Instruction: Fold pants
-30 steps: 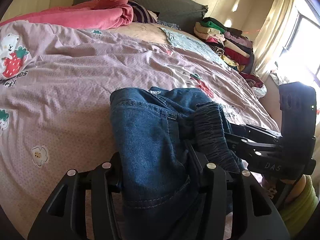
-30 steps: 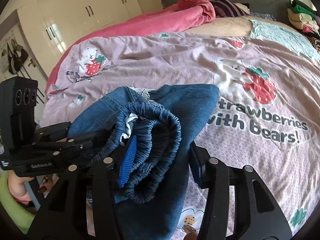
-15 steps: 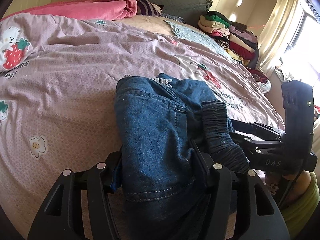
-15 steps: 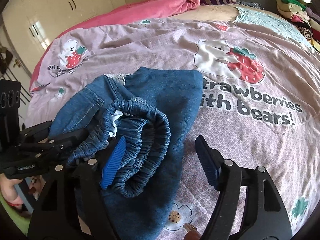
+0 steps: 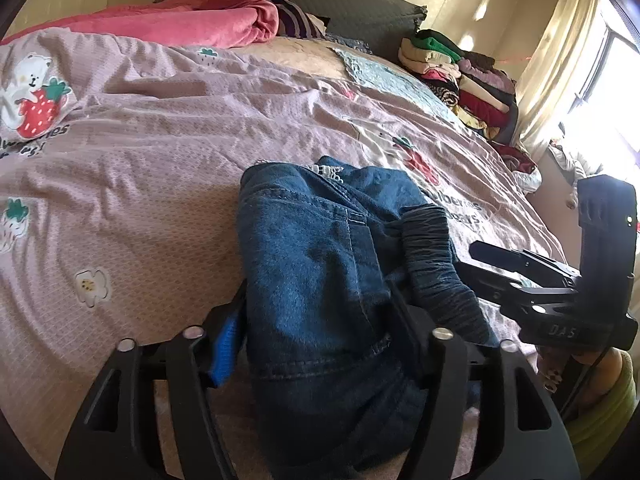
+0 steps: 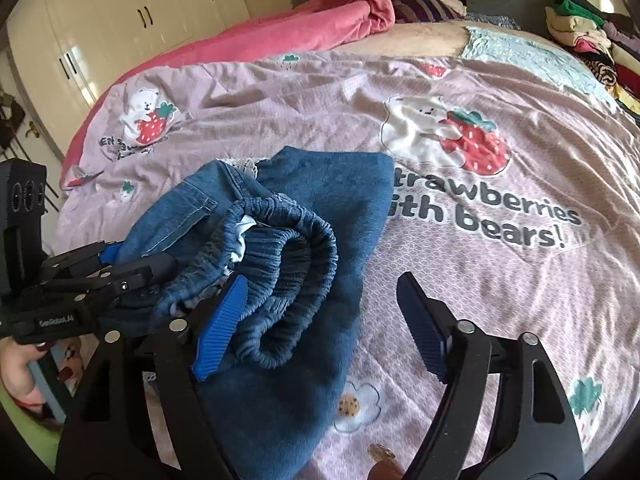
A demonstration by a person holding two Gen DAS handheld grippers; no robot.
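Observation:
The blue denim pants (image 5: 320,280) lie folded in a bundle on the pink bedspread, elastic waistband (image 6: 288,256) on top. My left gripper (image 5: 316,320) has its jaws wide apart on either side of the near end of the bundle; its left blue pad (image 5: 226,344) shows free of the cloth. It also shows in the right wrist view (image 6: 132,268). My right gripper (image 6: 320,316) is open, its left pad (image 6: 220,316) against the waistband, its right pad (image 6: 424,328) over bare bedspread. It also shows in the left wrist view (image 5: 504,260).
The pink bedspread (image 6: 480,200) with bear and strawberry prints covers the bed. A pink blanket (image 5: 192,24) lies at the headboard. A stack of folded clothes (image 5: 460,76) sits at the far right. White wardrobes (image 6: 120,20) stand left.
Both grippers have opened wider and let go of the pants. The bundle has settled onto the bed, and both grippers have drawn back slightly.

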